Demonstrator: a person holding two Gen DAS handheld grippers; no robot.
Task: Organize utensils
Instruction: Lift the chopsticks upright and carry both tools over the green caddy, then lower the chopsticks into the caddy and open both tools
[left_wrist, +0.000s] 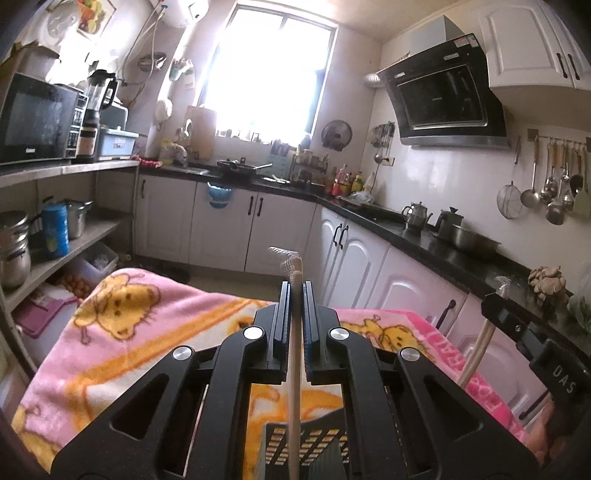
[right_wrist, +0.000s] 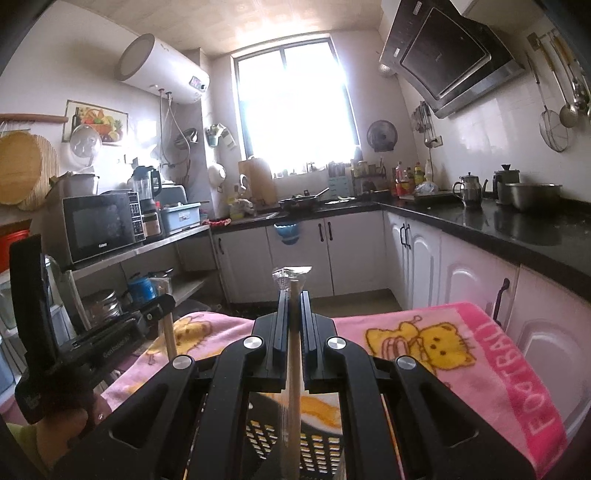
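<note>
Kitchen counters (right_wrist: 517, 225) run along the far and right walls under a bright window (right_wrist: 295, 107), with a microwave (right_wrist: 99, 225) on shelving at the left and a range hood (right_wrist: 447, 55) upper right. Near both cameras lies a pink blanket (left_wrist: 147, 325) printed with yellow cartoon cats, and on it, just below the grippers, sits a black slotted basket (right_wrist: 317, 450), seen only in part behind the gripper bodies. The left gripper (left_wrist: 294, 291) has its jaws closed to a narrow slit on a wooden chopstick (left_wrist: 294, 369) that stands upright between them, its top end in a clear wrapper. The right gripper (right_wrist: 294, 299) is likewise nearly closed, clamped on a second chopstick (right_wrist: 294, 369), also upright and wrapper-tipped. Each stick's lower end drops toward the basket; whether it touches cannot be told. The two grippers hang side by side, close but apart, each showing at the edge of the other's view. Ladles (left_wrist: 546, 184) hang on the right wall.
</note>
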